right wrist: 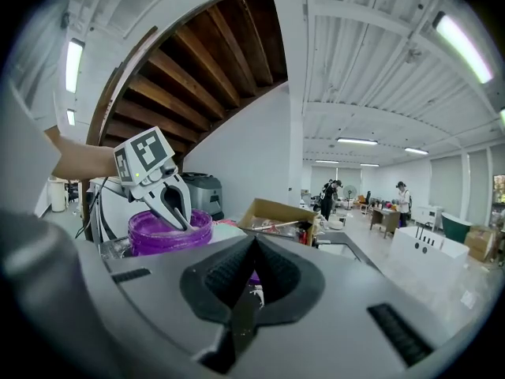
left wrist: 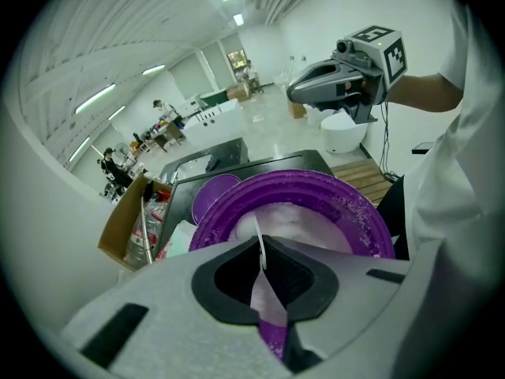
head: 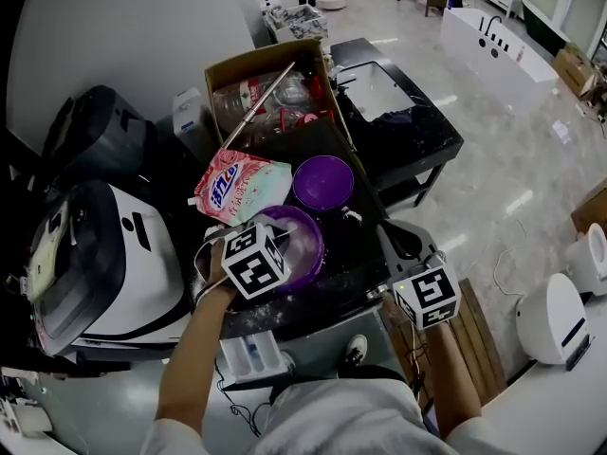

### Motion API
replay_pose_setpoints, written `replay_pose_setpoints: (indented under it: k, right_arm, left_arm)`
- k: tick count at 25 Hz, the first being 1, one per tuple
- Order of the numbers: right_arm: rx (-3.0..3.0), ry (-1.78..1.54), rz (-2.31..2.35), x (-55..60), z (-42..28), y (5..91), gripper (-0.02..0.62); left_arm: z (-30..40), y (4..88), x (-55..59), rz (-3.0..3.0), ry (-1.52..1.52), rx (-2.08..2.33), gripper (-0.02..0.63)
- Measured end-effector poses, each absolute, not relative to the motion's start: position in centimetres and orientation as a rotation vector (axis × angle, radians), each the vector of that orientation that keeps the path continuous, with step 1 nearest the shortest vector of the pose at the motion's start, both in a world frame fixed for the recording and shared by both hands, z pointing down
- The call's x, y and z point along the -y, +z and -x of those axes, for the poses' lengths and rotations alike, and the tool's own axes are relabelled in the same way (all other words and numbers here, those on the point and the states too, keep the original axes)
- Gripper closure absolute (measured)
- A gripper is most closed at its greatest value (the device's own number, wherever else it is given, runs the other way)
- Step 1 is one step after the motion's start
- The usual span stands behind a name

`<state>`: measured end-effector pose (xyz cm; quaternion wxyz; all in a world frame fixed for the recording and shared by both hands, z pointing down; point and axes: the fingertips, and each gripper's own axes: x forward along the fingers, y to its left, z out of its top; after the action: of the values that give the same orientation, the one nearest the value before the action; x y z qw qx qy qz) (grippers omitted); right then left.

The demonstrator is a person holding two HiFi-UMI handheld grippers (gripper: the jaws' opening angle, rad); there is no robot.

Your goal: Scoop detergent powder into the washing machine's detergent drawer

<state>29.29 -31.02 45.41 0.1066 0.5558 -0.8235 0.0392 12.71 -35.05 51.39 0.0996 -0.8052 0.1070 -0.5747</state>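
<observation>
A purple bowl (head: 305, 240) holding white detergent powder (left wrist: 304, 219) sits on the dark table (head: 356, 218). My left gripper (head: 270, 254) hangs over its near rim, shut on a thin white scoop handle (left wrist: 259, 247) that points into the bowl. The right gripper view shows the left gripper's fingers (right wrist: 175, 208) dipping into the bowl (right wrist: 162, 234). My right gripper (right wrist: 253, 249) is shut with nothing in it, held off the table's front right corner (head: 427, 295). A white detergent drawer (head: 252, 356) stands open below the table's front edge. The scoop's head is hidden.
A purple lid (head: 322, 181) and a pink and green detergent bag (head: 242, 188) lie behind the bowl. Further back stands an open cardboard box (head: 270, 88) of bottles. White and black machines (head: 100, 259) stand to the left. People work at the far end of the hall.
</observation>
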Motion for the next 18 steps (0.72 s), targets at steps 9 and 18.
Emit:
replay_pose_setpoints:
  k: [9,18]
  right_arm:
    - [2.422,0.150,-1.629,30.4,-29.4,46.4,0.597]
    - [2.397,0.160,-1.624,30.1,-29.5,46.7,0.597]
  left_arm:
    - [-13.1,52.5,33.5,2.383,-1.794,-0.163,0.589]
    - [-13.2,53.2,32.0,2.363,-1.879,0.018,0.589]
